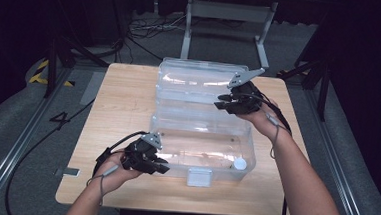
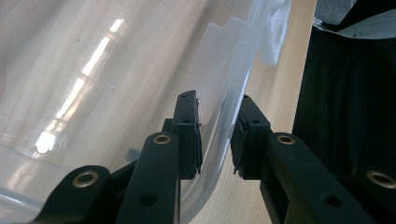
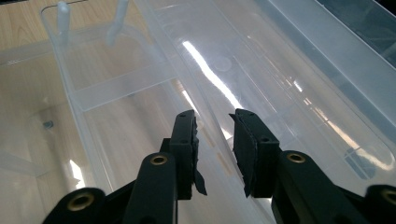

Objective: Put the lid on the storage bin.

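From above, a white cap (image 1: pixel 239 163) sits inside the clear box (image 1: pixel 201 138); the left gripper (image 2: pixel 217 135) straddles the box's wall unclamped, and the right gripper (image 3: pixel 215 140) straddles its lid (image 3: pixel 289 70) edge with jaws apart.

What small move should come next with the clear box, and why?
Probably close the left claw on the box wall: the wall stands between its jaws, but gaps remain. The right claw straddles the lid edge, also not gripping.
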The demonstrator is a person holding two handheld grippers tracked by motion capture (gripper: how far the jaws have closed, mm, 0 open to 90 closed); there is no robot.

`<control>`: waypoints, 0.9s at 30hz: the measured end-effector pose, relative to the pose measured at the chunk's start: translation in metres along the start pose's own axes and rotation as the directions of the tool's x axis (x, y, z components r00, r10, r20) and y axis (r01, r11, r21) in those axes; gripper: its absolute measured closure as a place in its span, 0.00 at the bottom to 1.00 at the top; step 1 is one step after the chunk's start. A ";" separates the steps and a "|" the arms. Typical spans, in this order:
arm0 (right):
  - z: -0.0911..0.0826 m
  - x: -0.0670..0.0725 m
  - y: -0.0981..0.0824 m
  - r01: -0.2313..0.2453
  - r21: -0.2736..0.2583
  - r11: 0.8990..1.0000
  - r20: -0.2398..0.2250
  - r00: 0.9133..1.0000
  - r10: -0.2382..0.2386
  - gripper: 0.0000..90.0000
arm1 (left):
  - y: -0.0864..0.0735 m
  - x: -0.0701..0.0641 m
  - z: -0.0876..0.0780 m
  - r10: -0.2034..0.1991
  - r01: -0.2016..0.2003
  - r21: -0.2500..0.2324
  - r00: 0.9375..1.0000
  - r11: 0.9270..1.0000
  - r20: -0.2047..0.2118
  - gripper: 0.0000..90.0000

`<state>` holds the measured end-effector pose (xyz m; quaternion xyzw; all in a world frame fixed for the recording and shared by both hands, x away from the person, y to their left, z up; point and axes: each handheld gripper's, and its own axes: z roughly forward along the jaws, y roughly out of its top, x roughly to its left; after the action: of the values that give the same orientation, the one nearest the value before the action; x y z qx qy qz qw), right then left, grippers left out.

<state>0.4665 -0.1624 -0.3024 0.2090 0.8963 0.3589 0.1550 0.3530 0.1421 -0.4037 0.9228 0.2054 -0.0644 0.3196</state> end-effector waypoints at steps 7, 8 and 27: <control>-0.003 0.004 -0.001 0.006 -0.003 1.000 -0.005 1.000 -0.006 0.78 | 0.000 0.000 0.000 -0.002 0.002 -0.002 1.000 1.000 0.001 0.82; -0.004 0.005 -0.001 0.007 -0.004 1.000 -0.005 1.000 -0.007 0.78 | 0.000 0.000 0.000 -0.003 0.003 -0.002 1.000 1.000 0.001 0.82; -0.014 0.015 -0.002 0.040 -0.002 0.999 -0.013 0.999 -0.040 0.84 | 0.000 0.000 0.000 -0.005 0.005 -0.001 1.000 1.000 0.002 0.82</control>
<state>0.4476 -0.1642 -0.2960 0.1885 0.9011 0.3578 0.1563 0.3529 0.1417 -0.4041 0.9220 0.2076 -0.0661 0.3201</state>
